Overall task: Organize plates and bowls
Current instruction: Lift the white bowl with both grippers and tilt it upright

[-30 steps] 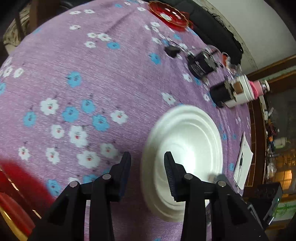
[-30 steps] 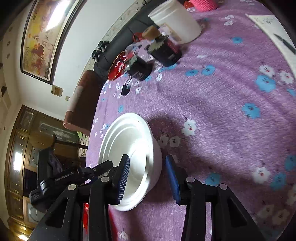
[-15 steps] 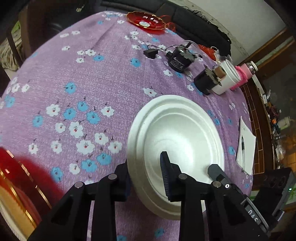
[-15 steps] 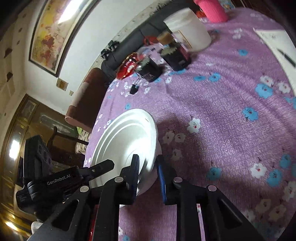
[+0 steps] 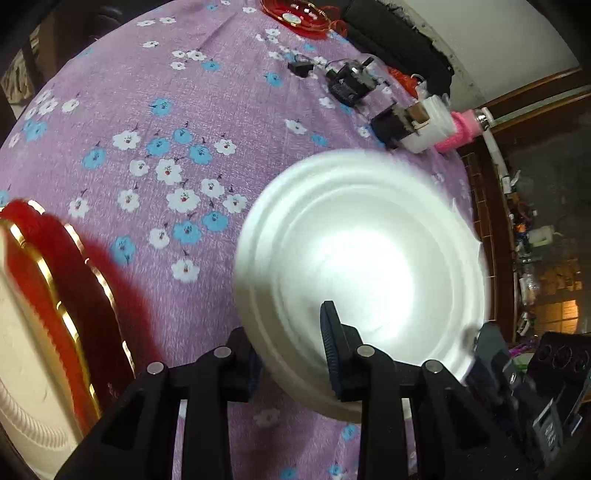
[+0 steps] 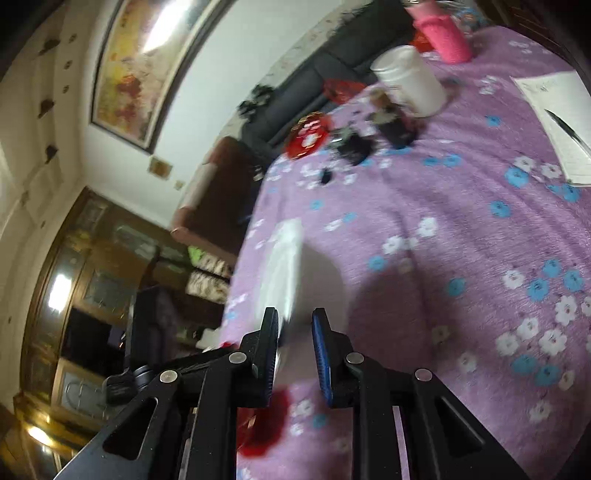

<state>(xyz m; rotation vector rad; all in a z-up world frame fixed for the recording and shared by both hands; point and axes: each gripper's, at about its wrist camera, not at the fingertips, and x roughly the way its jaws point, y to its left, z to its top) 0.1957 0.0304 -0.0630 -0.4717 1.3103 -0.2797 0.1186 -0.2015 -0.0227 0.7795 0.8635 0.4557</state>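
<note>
Clutter lines the far side of the purple flowered tablecloth (image 5: 155, 122) beyond the white foam bowl (image 5: 369, 258): a red glass dish (image 5: 295, 16) at the far edge, two small black gadgets (image 5: 349, 85), a white plastic tub (image 5: 430, 123) and a pink cylinder (image 5: 460, 127) beside it. To the right of the bowl in the right wrist view lies a sheet of white paper with a pen (image 6: 557, 122). To the left of the bowl in the left wrist view, close by, sits a red tray with gold rim lines (image 5: 70, 280), cream-coloured inside. Nothing stands between bowl and tray except bare cloth.

The bowl hangs above the cloth, held from two sides. Its open mouth faces up toward the left wrist camera, ribbed rings showing inside. In the right wrist view it is seen edge-on and blurred, rim running away from the camera and tilted.

The left gripper (image 5: 291, 347) is clamped on the near rim, one finger inside the bowl and the other outside under the wall; its jaws have just been closing on it. The right gripper (image 6: 293, 328) pinches the opposite rim, the white edge caught between its black pads, jaws likewise just drawn together. The right gripper's body shows at the lower right of the bowl in the left wrist view.
</note>
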